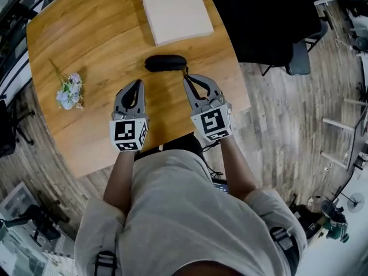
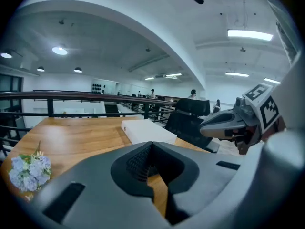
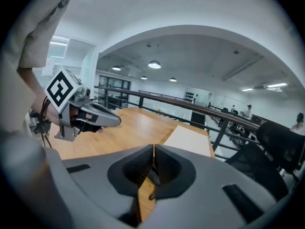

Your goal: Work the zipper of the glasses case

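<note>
The black glasses case (image 1: 165,63) lies zipped on the wooden table (image 1: 98,33), with its pull strap (image 1: 185,71) at its right end. My right gripper (image 1: 187,79) is shut, its tips just short of that strap; I see nothing pinched between them. My left gripper (image 1: 138,84) is shut and empty, a little nearer me and to the left of the case. In the right gripper view the jaws (image 3: 153,147) meet, and a dark bit of the case (image 3: 150,173) shows below them. In the left gripper view the shut gripper (image 2: 152,144) hides the case.
A flat white box (image 1: 175,11) lies on the table beyond the case. A small bunch of pale flowers (image 1: 69,91) lies at the table's left. A black office chair (image 1: 276,27) stands off the table's right edge, over plank flooring.
</note>
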`<action>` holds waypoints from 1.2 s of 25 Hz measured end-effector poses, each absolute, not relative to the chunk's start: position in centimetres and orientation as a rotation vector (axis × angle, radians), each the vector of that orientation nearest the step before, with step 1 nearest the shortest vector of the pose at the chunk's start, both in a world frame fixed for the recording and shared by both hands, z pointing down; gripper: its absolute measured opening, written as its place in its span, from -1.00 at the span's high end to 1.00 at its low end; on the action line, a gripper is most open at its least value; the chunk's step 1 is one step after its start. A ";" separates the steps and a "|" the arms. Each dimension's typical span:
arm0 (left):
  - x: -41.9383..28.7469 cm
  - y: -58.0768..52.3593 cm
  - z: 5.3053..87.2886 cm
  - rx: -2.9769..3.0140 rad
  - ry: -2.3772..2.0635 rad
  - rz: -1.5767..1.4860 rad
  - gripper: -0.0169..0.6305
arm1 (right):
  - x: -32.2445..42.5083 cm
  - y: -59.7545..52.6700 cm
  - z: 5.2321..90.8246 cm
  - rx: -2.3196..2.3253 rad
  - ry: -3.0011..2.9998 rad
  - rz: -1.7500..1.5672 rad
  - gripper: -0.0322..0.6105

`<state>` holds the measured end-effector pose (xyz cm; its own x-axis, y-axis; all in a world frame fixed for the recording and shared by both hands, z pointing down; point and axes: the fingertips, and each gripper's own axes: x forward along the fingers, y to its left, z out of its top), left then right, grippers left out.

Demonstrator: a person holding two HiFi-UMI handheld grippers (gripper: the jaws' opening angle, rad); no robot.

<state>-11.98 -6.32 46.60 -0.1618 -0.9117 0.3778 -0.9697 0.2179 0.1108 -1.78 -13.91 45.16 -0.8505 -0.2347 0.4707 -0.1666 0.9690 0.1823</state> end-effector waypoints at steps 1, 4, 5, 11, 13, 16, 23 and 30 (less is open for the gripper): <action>-12.1 -6.5 47.2 1.709 -2.153 0.232 0.88 | -2.2 -14.4 45.8 0.222 -2.592 -0.212 0.82; -11.9 -6.4 49.1 1.575 -2.189 0.223 0.88 | -3.1 -15.2 47.5 0.044 -2.555 -0.276 0.81; -11.7 -6.3 49.8 1.527 -2.199 0.215 0.88 | -3.4 -15.4 48.1 -0.006 -2.542 -0.295 0.81; -11.2 -6.9 52.6 1.369 -2.216 0.181 0.88 | -4.7 -15.6 51.6 -0.241 -2.444 -0.418 0.80; -10.9 -6.8 53.3 1.330 -2.218 0.179 0.88 | -4.8 -15.3 52.7 -0.309 -2.412 -0.425 0.58; -10.9 -6.5 54.3 1.279 -2.218 0.175 0.88 | -5.2 -15.2 54.4 -0.380 -2.359 -0.447 0.27; -10.8 -5.1 56.2 1.179 -2.213 0.180 0.88 | -6.7 -15.4 58.1 -0.497 -2.231 -0.601 0.09; -10.7 -3.0 56.6 1.117 -2.221 0.167 0.88 | -8.2 -15.6 61.2 -0.566 -2.144 -0.659 -0.04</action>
